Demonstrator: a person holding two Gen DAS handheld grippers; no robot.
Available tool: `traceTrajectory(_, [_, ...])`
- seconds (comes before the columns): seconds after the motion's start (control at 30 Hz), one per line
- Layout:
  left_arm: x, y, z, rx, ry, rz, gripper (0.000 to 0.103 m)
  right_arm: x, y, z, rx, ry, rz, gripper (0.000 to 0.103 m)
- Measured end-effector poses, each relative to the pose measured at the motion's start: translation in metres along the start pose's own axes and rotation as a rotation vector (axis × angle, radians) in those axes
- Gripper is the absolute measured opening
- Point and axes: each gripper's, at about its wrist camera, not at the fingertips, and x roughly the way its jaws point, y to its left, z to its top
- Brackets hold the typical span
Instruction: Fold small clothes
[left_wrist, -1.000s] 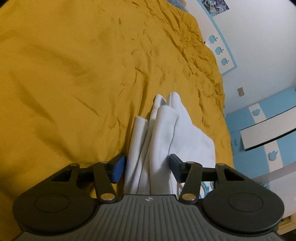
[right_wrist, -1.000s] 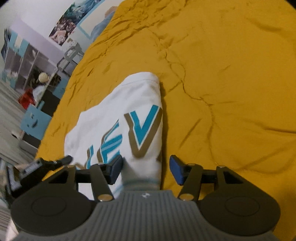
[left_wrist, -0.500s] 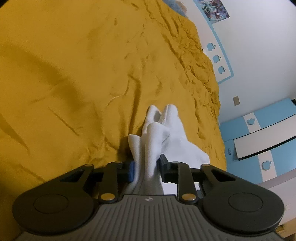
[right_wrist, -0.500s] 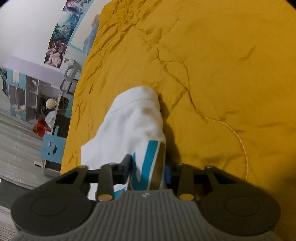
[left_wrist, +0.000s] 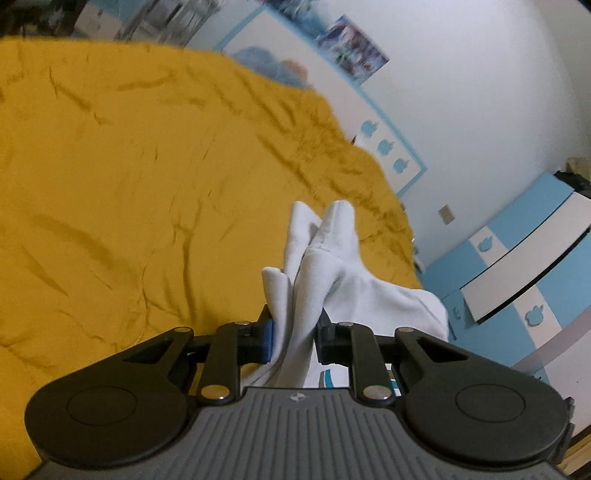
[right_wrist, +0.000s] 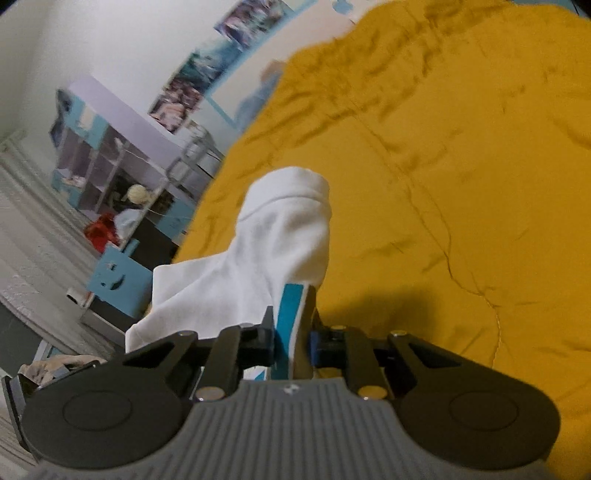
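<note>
Left gripper (left_wrist: 293, 341) and right gripper (right_wrist: 291, 338): jaws closing, each pinching bunched white garment (right_wrist: 280, 236), apparently raised above yellow bedspread (left_wrist: 129, 192)

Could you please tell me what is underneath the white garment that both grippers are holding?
Beneath the lifted white cotton garment with teal lettering lies the wrinkled mustard-yellow quilted bedspread, shadowed close by. The patch directly under the cloth is covered, so anything there cannot be seen.
</note>
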Motion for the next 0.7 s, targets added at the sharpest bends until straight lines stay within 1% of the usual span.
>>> traceTrajectory(0.13, [-0.035, -0.024, -0.007, 0.032, -0.05, -0.026, 0.023, -0.048, 0.027, -0.004, -0.059, -0.038, 0.02, 0.01])
traceTrajectory(0.3, [-0.079, -0.053, -0.021, 0.066, -0.093, -0.065, 0.023, -0.116, 0.048, -0.022, -0.109, -0.078, 0.04, 0.01])
traceTrajectory(0.43, [-0.106, -0.077, -0.032, 0.092, -0.106, -0.093, 0.023, -0.169, 0.065, -0.035, -0.154, -0.135, 0.053, 0.009])
traceTrajectory(0.57, [-0.129, -0.103, -0.044, 0.123, -0.113, -0.144, 0.023, -0.221, 0.077, -0.045, -0.171, -0.169, 0.06, 0.009])
traceTrajectory(0.7, [-0.148, -0.121, -0.064, 0.165, -0.087, -0.177, 0.023, -0.271, 0.069, -0.055, -0.16, -0.199, 0.065, 0.009])
